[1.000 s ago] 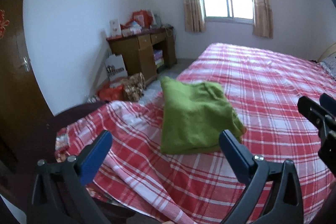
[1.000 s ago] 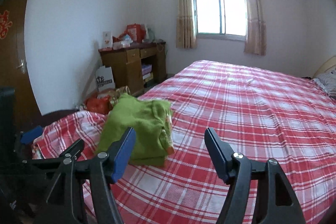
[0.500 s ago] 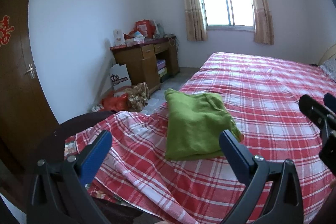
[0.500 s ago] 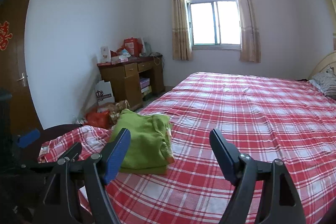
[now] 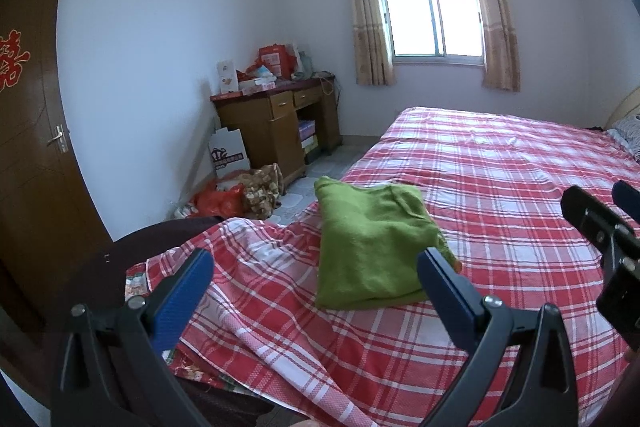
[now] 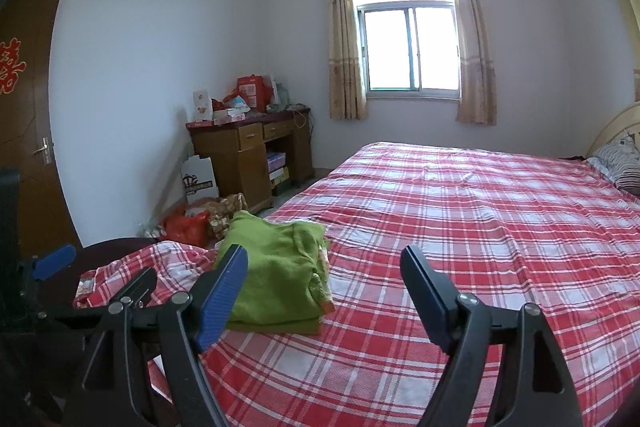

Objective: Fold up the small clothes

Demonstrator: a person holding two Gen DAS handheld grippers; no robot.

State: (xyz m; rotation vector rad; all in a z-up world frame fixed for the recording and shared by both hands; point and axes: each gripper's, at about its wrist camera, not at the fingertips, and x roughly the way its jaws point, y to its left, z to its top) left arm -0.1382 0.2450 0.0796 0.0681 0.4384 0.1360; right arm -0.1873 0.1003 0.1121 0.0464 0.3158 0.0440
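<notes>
Both views have tipped up a bit since a second ago, so I see more ceiling and window and the green garment sits lower in frame; my right gripper's jaws have just been opening too, with nothing between them.

Left wrist view first: my left gripper (image 5: 316,281) has its jaws spread wide apart, gripping nothing, black plastic arms with ribbed blue pads (image 5: 182,295). Past them the green garment (image 5: 374,247) lies folded into a chunky rectangle on the bed (image 5: 500,187), near the foot-end corner. It looks like soft fuzzy knit or fleece, a few layers thick, with a bit of orange trim poking out at its right edge. It's lying on a red and white plaid sheet, thin woven cotton by the look, rumpled near the corner and smoother further up. My right gripper pokes in at the right edge.

Right wrist view: my right gripper (image 6: 324,291) is wide open and empty, same black frame and blue pads. The garment (image 6: 276,279) is left of centre here, partly behind the left pad, stacked edges showing on its right side. A wooden table (image 6: 248,155) with drawers stands against the white wall, piled with red boxes, next to a curtained window (image 6: 410,51).
</notes>
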